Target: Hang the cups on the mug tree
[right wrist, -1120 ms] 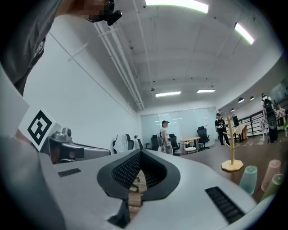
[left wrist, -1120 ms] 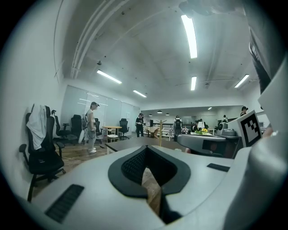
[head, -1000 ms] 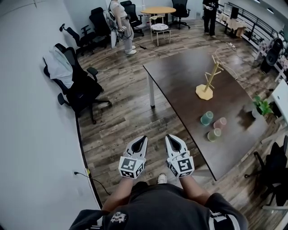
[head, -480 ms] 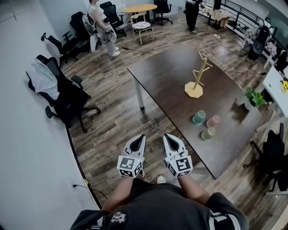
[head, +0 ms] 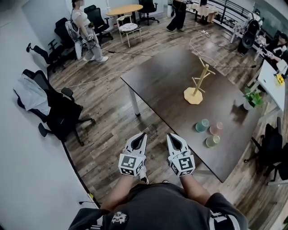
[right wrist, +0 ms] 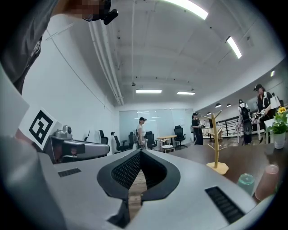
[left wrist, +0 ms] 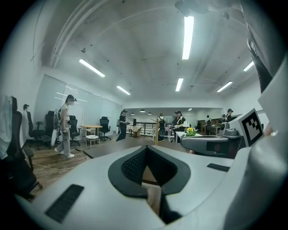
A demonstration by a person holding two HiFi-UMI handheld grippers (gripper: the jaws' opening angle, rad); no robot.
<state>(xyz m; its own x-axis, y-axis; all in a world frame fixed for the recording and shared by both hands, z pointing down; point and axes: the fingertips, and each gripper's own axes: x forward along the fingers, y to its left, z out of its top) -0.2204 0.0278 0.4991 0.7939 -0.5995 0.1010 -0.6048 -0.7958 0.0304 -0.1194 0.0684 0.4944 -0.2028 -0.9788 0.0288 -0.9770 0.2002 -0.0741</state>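
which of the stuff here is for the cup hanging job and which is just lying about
For the job: mug tree, teal cup, pink cup, green cup, all on the dark table.

Just lying about: potted plant, office chair with a jacket, round table.

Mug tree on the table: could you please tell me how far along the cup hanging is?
Done: nothing, the mug tree is bare. In hand: nothing, the left gripper and right gripper have shut, empty jaws, over the floor short of the table. Left: all three, the teal cup, pink cup and green cup, standing on the table.
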